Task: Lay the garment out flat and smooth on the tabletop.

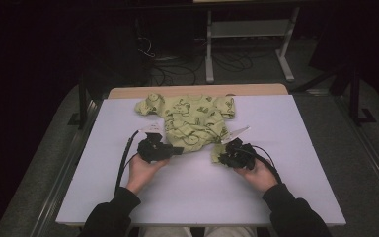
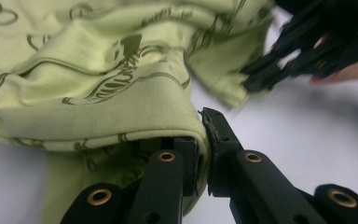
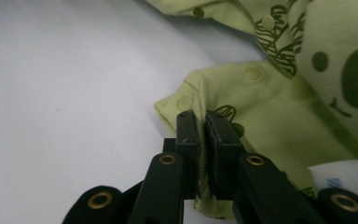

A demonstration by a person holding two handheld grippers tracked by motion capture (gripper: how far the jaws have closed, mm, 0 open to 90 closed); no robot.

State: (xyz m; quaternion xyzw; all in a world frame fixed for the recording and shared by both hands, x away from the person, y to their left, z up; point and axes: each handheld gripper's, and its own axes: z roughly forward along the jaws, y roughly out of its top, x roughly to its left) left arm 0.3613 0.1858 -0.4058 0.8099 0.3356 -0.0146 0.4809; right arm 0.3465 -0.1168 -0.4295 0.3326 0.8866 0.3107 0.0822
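Both grippers — left gripper (image 2: 204, 154), right gripper (image 3: 202, 154) — are clenched on the hem of the small pale-green printed cotton baby garment (image 1: 190, 120); grasp step done — next, you lift evenly.

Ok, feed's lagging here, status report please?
Left tongs shut on romper hem. Right tongs shut on its other bottom corner. Romper flat on table, paper tag attached. Nothing blocking.

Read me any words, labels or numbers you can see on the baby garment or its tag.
No text can be read.
Paper tag by the green baby garment: small blue print, too blurred to read.
Garment print: animal drawings, no legible words.
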